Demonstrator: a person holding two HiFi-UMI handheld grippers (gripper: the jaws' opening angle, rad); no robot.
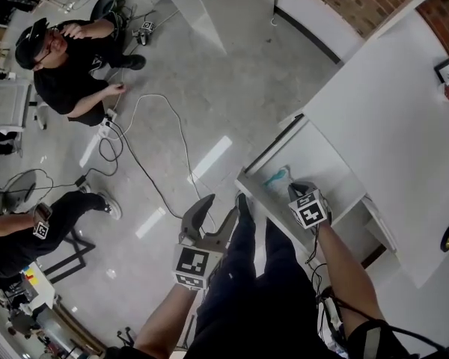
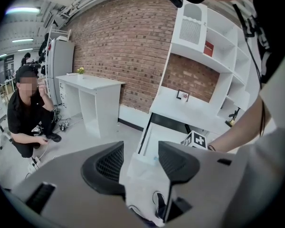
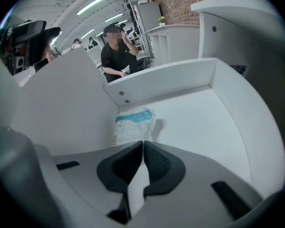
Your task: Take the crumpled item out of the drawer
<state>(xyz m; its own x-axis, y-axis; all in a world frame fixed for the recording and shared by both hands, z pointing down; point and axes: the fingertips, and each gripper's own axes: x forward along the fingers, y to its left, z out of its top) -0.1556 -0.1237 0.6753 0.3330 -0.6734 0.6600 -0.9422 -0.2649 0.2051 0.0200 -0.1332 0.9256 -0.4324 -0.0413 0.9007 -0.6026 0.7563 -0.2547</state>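
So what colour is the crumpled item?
The crumpled item is white with a teal band; best in right gripper view.

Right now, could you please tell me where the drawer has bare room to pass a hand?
In the right gripper view, the drawer floor is bare from its middle to the right wall. The far left corner is crowded: the crumpled item lies there, directly beyond the shut right claw.
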